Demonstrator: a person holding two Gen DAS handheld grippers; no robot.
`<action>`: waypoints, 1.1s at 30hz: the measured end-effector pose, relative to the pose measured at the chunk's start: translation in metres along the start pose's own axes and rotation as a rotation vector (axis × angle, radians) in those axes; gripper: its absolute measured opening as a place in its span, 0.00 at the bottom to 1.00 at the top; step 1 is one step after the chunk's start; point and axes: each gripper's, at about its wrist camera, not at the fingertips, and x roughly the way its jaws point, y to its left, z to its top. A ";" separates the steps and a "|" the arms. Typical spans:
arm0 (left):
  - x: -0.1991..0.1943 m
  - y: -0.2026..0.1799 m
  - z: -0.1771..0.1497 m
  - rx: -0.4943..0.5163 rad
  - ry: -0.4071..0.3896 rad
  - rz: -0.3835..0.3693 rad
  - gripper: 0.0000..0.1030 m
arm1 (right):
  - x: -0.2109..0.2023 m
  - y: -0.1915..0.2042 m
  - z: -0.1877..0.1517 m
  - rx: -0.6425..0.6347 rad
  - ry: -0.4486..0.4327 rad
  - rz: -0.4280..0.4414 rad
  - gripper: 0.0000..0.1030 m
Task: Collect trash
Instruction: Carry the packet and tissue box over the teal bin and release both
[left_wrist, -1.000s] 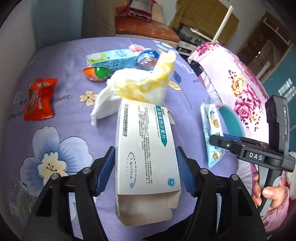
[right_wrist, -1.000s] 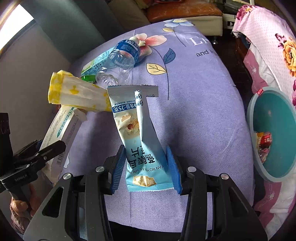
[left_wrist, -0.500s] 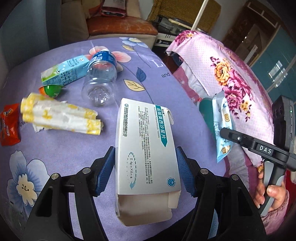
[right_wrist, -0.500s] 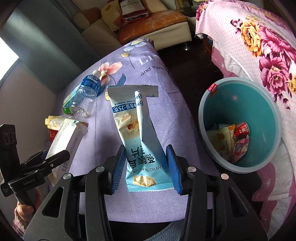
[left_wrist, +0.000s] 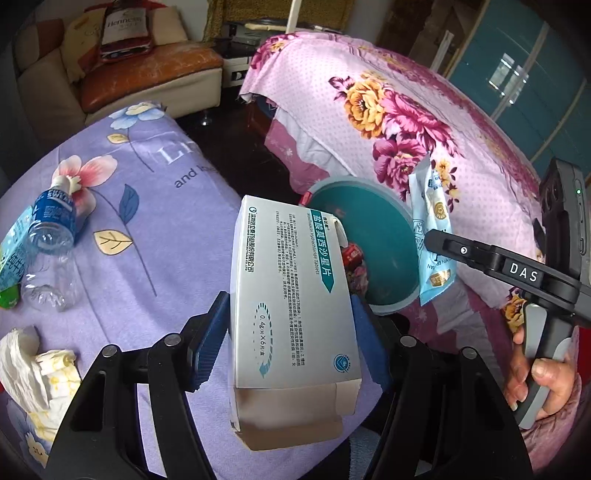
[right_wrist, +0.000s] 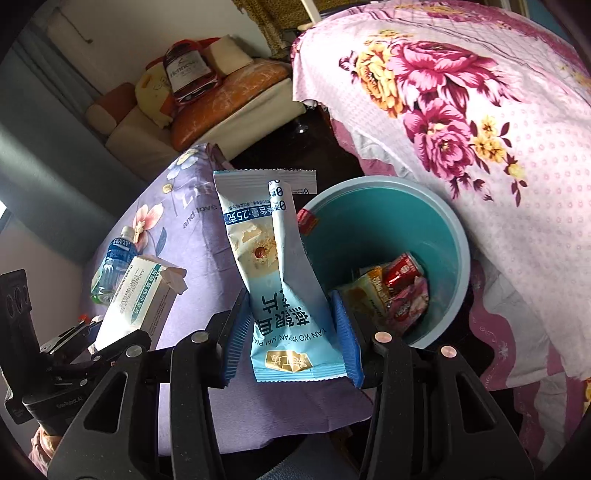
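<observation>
While the left gripper (left_wrist: 291, 328) clamps its blue pads on the sides of a white medicine box (left_wrist: 291, 291) at the frame's centre, the right gripper (right_wrist: 291, 332) pinches a pale blue snack packet (right_wrist: 280, 277) about its lower half, jaws partway closed. At right of centre in the right wrist view stands a teal bin (right_wrist: 436, 206) holding wrappers. On the purple floral cloth (left_wrist: 155, 229), at the left edge, lie a clear plastic bottle (left_wrist: 51, 247) and crumpled tissue (left_wrist: 33, 373).
</observation>
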 end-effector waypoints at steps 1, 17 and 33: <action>0.006 -0.006 0.003 0.008 0.008 -0.009 0.65 | -0.001 -0.008 0.001 0.015 -0.003 -0.008 0.41; 0.069 -0.059 0.040 0.066 0.072 -0.064 0.68 | -0.013 -0.067 0.011 0.100 -0.027 -0.111 0.41; 0.080 -0.035 0.035 0.006 0.103 -0.054 0.89 | 0.007 -0.060 0.015 0.086 0.021 -0.142 0.42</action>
